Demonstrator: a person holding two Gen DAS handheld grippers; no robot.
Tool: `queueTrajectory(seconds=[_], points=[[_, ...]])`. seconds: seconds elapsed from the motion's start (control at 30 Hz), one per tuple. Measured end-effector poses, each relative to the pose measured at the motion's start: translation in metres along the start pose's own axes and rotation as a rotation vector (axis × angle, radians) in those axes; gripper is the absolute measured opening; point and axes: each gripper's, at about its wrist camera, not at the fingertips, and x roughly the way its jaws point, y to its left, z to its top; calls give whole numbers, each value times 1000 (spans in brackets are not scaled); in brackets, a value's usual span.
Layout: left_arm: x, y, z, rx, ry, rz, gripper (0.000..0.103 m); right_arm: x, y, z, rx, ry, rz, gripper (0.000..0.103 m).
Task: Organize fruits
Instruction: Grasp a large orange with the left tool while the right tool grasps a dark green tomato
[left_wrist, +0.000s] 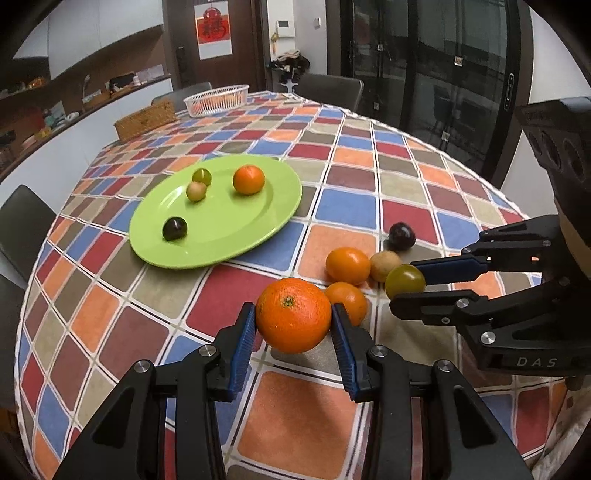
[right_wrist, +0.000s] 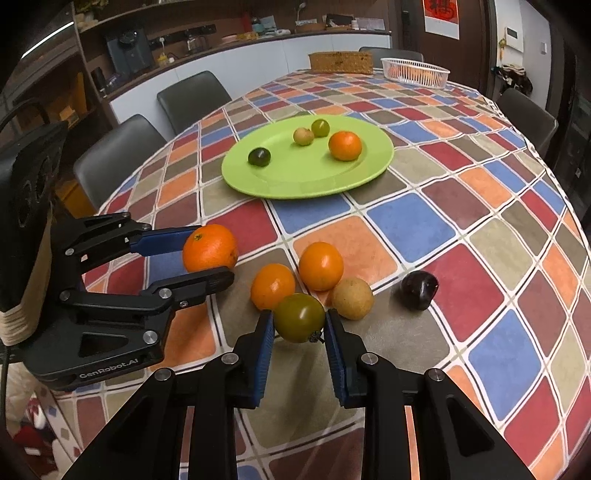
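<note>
My left gripper (left_wrist: 293, 317) is shut on a large orange (left_wrist: 293, 314), held just above the checked tablecloth; it also shows in the right wrist view (right_wrist: 210, 253). My right gripper (right_wrist: 299, 323) is shut on a green-yellow tomato (right_wrist: 298, 321), also seen in the left wrist view (left_wrist: 404, 282). Loose on the cloth lie two small oranges (right_wrist: 320, 265) (right_wrist: 272, 286), a tan round fruit (right_wrist: 352, 297) and a dark plum (right_wrist: 419, 288). The green plate (right_wrist: 295, 177) holds an orange (right_wrist: 344, 145), a green tomato (right_wrist: 320, 127), a pale fruit (right_wrist: 303, 136) and a dark fruit (right_wrist: 258, 157).
A white plastic basket (right_wrist: 415, 72) and a woven box (right_wrist: 341, 62) stand at the table's far end. Grey chairs (right_wrist: 118, 147) line the left side and far end. A counter with appliances runs along the back wall.
</note>
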Motion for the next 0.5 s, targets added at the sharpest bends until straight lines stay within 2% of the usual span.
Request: queueTrajectory(seconds=[0.5], points=[[-41, -2, 19, -51, -87, 44, 40, -40, 3, 19, -1, -124, 17, 29]])
